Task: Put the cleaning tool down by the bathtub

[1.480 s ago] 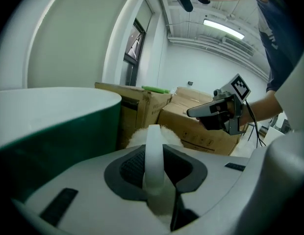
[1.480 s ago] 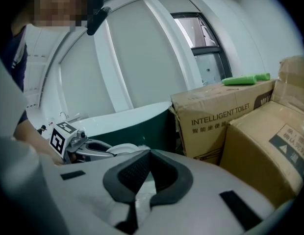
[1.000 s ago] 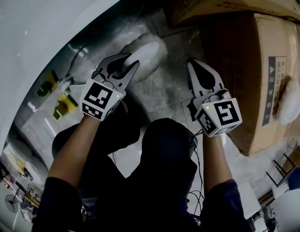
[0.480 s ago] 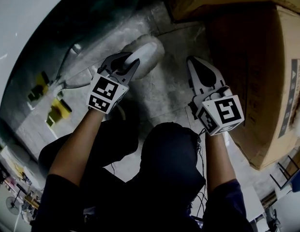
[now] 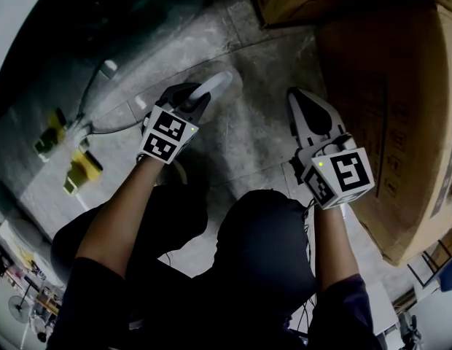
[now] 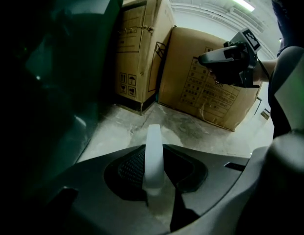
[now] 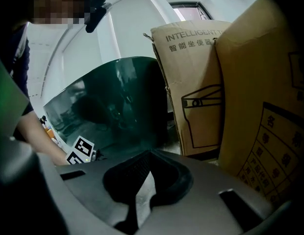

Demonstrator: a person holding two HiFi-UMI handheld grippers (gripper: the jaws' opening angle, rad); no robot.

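Note:
A white cleaning tool (image 5: 216,86) has its handle (image 6: 153,136) between the jaws of my left gripper (image 5: 204,97), which is shut on it just above the concrete floor. Its working end is hidden. The bathtub (image 5: 131,20) rises dark green at the upper left, and its wall (image 6: 68,82) is close beside the tool. My right gripper (image 5: 294,95) hovers to the right of the tool, apart from it. In the right gripper view its jaws (image 7: 148,153) meet at the tips with nothing between them, facing the tub wall (image 7: 113,102).
Large cardboard boxes (image 5: 386,86) stand along the right and at the back (image 6: 211,92). Two yellow objects (image 5: 80,170) and a thin pipe (image 5: 102,86) lie on the floor by the tub at the left. The person's dark-clothed legs (image 5: 262,254) fill the bottom.
My left gripper has shifted slightly with the tool. The tool's broad pale head, seen earlier, now shows only as a narrow white strip. The right gripper has kept its place.

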